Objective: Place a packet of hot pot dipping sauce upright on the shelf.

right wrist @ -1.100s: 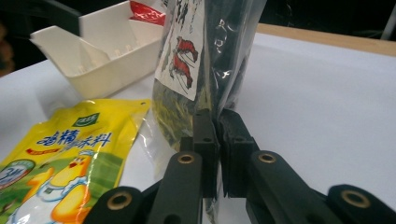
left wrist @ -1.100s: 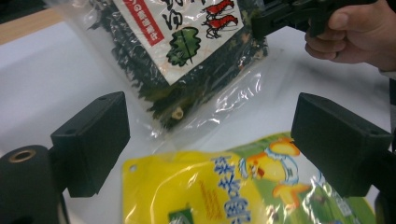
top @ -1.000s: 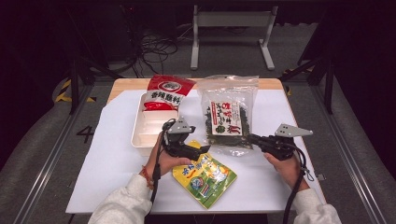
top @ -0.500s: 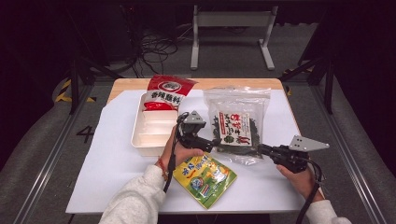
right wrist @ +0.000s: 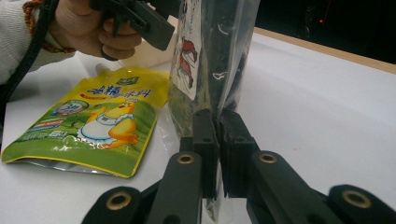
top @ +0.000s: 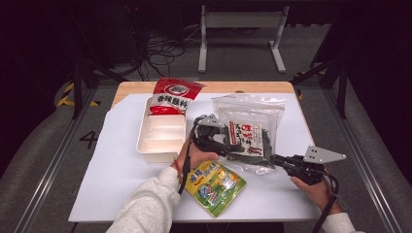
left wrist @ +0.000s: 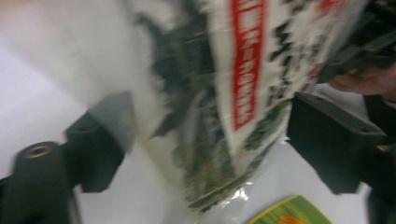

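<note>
A white sheet [top: 116, 179] covers most of the wooden table [top: 228, 87]. On its far left part stands a white rectangular plastic tray [top: 160, 138] with compartments, and a red and white snack bag [top: 171, 96] lies across the far end of this tray.

To the right of the tray is the clear plastic bag of dark dried seaweed with a white label and red print [top: 250, 138]. Its far end rests on the sheet and its near edge is lifted a little.

The right gripper [top: 277, 159] has its two black jaws closed on the near corner of this seaweed bag; in the right gripper view the pads [right wrist: 205, 135] press the clear film between them. The left gripper [top: 221, 143] reaches to the left edge of the same bag. Its jaws stand wide and have just been closing a little; in the left gripper view the bag [left wrist: 224, 93] hangs between them, but the pads are not pressing on it.

A green and yellow stand-up pouch with a cartoon figure [top: 214, 183] lies flat near the front edge, just beside the left hand [top: 194, 156].
</note>
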A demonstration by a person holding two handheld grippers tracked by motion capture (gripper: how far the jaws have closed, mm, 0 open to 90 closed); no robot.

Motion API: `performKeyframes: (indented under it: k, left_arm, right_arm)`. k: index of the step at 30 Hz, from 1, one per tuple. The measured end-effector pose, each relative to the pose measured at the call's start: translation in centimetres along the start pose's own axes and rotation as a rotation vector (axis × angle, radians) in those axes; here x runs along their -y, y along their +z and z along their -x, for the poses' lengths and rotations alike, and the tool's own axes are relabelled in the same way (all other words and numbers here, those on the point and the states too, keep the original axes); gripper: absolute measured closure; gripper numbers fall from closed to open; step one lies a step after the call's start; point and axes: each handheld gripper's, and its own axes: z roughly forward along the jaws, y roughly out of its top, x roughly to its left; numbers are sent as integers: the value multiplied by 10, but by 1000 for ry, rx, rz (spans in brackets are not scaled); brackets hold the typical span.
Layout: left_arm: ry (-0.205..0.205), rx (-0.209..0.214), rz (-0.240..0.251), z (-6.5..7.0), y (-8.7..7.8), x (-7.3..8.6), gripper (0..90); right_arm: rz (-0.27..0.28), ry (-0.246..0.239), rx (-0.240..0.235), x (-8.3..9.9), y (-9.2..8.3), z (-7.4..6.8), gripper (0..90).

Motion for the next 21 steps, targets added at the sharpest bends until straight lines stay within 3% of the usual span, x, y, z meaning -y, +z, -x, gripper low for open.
performKeyframes:
  k: [5,6,9,12,15,16,21]
  left_arm:
    - [38,6,18,5,-5,-1,390]
    - [41,9,28,5,-7,0,390]
    - [71,38,57,5,-14,2,555]
    - [108,70,78,10,-19,4,648]
    - [155,114,73,14,-23,3,694]
    - [155,133,77,14,-24,2,697]
    - [146,108,106,18,-21,3,628]
  right_arm:
    - [5,19,37,0,2,0,851]
    - [5,19,37,0,2,0,851]
    - [10,39,68,0,3,2,846]
    - [19,63,85,0,3,5,843]
    - [24,83,91,-1,4,7,843]
    - [25,88,97,-2,4,7,843]
    - [23,84,76,-5,11,5,846]
